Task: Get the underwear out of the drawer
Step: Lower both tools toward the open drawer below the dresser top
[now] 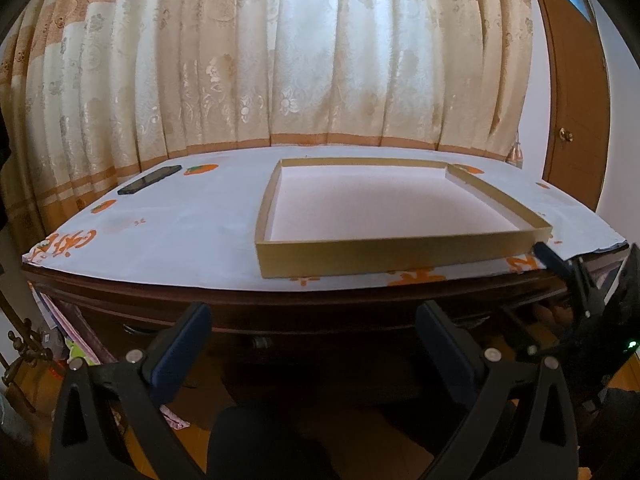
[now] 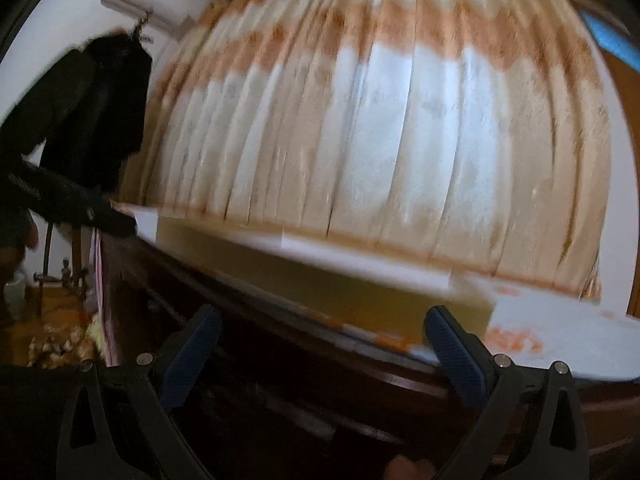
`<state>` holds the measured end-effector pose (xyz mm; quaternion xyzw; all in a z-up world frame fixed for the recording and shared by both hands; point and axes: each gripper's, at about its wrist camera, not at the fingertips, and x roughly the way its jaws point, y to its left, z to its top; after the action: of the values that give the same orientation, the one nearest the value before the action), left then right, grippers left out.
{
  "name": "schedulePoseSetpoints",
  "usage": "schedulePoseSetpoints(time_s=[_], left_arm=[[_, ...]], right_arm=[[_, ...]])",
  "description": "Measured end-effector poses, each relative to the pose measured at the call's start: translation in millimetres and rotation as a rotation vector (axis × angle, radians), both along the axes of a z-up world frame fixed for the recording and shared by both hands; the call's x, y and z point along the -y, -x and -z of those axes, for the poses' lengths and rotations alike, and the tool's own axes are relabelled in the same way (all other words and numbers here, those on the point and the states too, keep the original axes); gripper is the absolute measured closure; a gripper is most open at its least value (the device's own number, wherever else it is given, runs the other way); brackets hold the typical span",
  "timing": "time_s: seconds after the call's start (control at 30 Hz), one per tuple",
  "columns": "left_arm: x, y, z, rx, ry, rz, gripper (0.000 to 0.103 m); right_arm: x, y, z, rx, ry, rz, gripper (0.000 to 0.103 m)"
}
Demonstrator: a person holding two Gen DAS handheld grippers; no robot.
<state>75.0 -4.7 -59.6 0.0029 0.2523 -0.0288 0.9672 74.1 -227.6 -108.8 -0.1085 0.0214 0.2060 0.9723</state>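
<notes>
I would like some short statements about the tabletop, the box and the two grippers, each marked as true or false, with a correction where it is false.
1. The shallow cardboard box on the table is empty. True.
2. The left gripper is clamped on a piece of underwear. False: its jaws stand wide apart with nothing between them.
3. A dark phone lies on the tablecloth to the left of the box. True.
4. The right gripper is shut. False: its jaws are open and hold nothing.
5. The phone lies inside the box. False: it rests on the cloth, apart from the box.
6. A patterned curtain hangs behind the table. True.
</notes>
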Motion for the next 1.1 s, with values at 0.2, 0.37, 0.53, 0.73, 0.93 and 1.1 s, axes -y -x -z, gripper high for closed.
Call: schedulePoseSetpoints(time_s=[0.2, 0.37, 0.53, 0.73, 0.93, 1.1], left_arm=[[-0.9, -7.5, 6.0, -0.022, 0.017, 0.002, 0.000], [1.7, -7.6, 10.8, -0.040, 0.024, 0.013, 0.000], [1.8, -4.9, 9.1, -0.036, 0.034, 0.017, 0.000], [3.5, 2.1, 6.8, -0.030, 0.034, 0.027, 0.000], [8.4, 10.1, 3.9, -0.018, 0.025, 0.034, 0.000], [10.7, 16.5, 2.3, -0.015, 0.015, 0.040, 0.000]], right_arm=[[-1.8, -5.8, 4.9, 0.017, 0.032, -0.002, 0.000], [-5.9, -6.9, 5.9, 0.023, 0.066, 0.011, 0.000], [-8.1, -4.8, 4.8, 0.008, 0.094, 0.003, 0.000], [-7.9, 3.3, 3.5, -0.004, 0.094, 0.000, 0.000], [-7.3, 10.3, -0.6, -0.030, 0.090, 0.005, 0.000], [-8.5, 15.2, -1.8, -0.064, 0.105, 0.001, 0.000]])
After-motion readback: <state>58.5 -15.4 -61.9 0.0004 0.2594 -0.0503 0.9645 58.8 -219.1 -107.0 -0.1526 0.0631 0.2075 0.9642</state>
